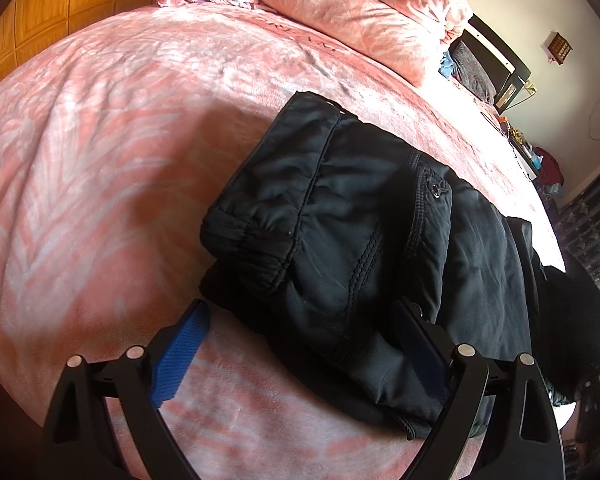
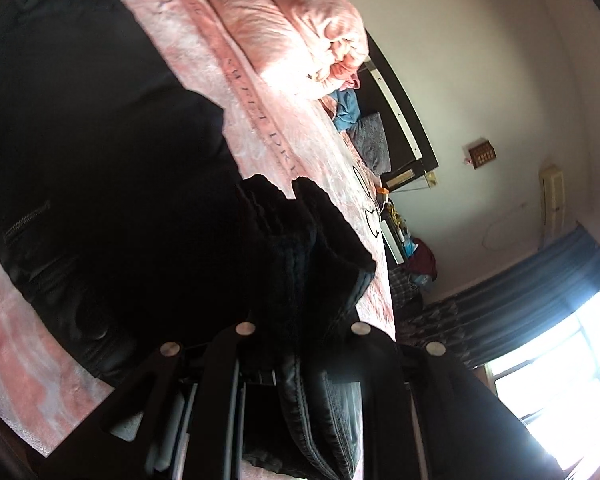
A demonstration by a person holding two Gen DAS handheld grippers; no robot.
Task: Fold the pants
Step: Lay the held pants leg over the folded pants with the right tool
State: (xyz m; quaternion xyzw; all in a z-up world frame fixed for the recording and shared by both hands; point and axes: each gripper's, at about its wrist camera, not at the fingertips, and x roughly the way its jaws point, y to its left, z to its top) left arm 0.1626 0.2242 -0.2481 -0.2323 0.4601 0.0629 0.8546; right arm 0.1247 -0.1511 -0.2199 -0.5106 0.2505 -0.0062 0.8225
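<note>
Left gripper [image 1: 300, 344]: foreground of the left wrist view, tongs spread wide apart; the blue-padded finger [image 1: 180, 356] at 7 o'clock lies over bare blanket, the other finger at 5 o'clock rests against the near edge of the pants, nothing pinched between them.
Right gripper [image 2: 300, 364]: foreground of the right wrist view, tongs drawn close and clamped on a thick stitched edge of black cloth that runs down between them.
Pants [image 1: 352, 240]: black, lying folded into a compact bundle on the bed at frame centre in the left wrist view; elastic waistband toward 9 o'clock, seam stitching and a small snap visible on top.
Pants, right wrist view [image 2: 100, 152]: a dark mass filling 9 to 12 o'clock, detail mostly lost in shadow; a zip pocket shows at 9 o'clock.
Blanket [image 1: 80, 168]: pink, patterned, under the pants; lettering along its border reads only in the right wrist view.
Folded quilt [image 1: 348, 4]: pink, at 12 o'clock, far side of the bed.
Wooden wardrobe [image 1: 60, 8]: 11 o'clock, left wrist view only.
Window [image 2: 560, 380]: bright, at 4 o'clock, with dark curtain [image 2: 532, 300]; clear in the right wrist view only.
</note>
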